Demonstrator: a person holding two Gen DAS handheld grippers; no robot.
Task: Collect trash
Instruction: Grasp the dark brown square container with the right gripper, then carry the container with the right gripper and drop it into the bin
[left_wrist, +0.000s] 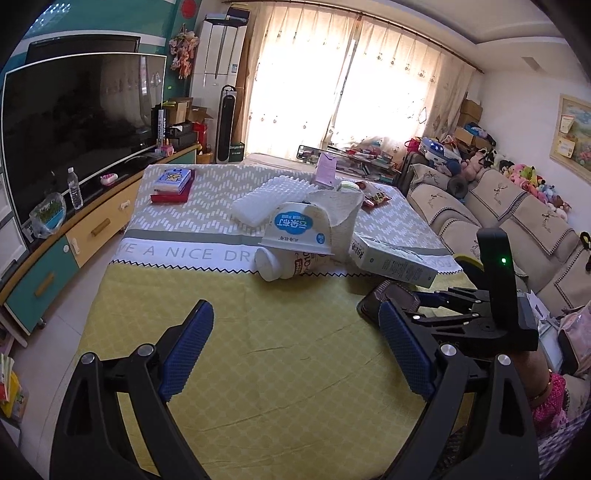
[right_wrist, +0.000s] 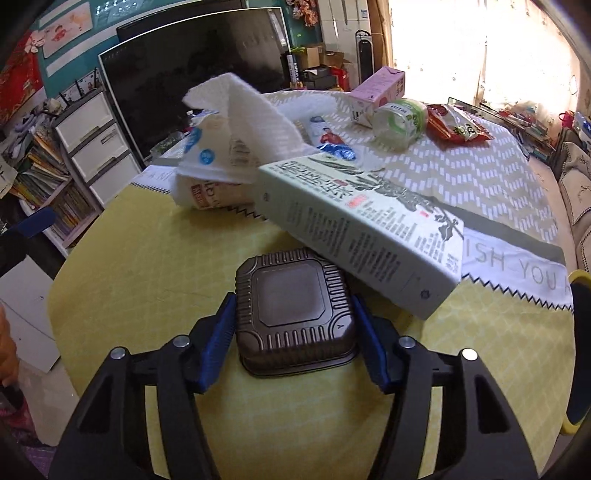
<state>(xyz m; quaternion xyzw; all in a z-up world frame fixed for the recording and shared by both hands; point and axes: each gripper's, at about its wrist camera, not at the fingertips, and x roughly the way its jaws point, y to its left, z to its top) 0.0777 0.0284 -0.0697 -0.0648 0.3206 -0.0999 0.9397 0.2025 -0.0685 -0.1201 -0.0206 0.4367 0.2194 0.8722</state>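
A dark brown square plastic container (right_wrist: 293, 295) sits on the yellow tablecloth (right_wrist: 147, 240). My right gripper (right_wrist: 293, 300) is shut on it, with a blue pad against each side. Just beyond it a pale green printed box (right_wrist: 362, 229) leans on a pile: an upturned white cup with a blue label (left_wrist: 295, 230), a white bottle (left_wrist: 273, 266) on its side and a crumpled paper towel (right_wrist: 251, 114). My left gripper (left_wrist: 295, 308) hovers open over bare cloth, with nothing between its fingers. In the left wrist view the right gripper (left_wrist: 402, 299) and the container (left_wrist: 384, 295) appear at the right.
Farther back on the table lie a glass jar (right_wrist: 400, 122), a red snack bag (right_wrist: 458, 123), a pink carton (right_wrist: 376, 88), a white foam sheet (left_wrist: 258, 203) and stacked books (left_wrist: 171, 184). A TV (left_wrist: 81, 122) on a cabinet stands left; a sofa (left_wrist: 517, 214) with toys stands right.
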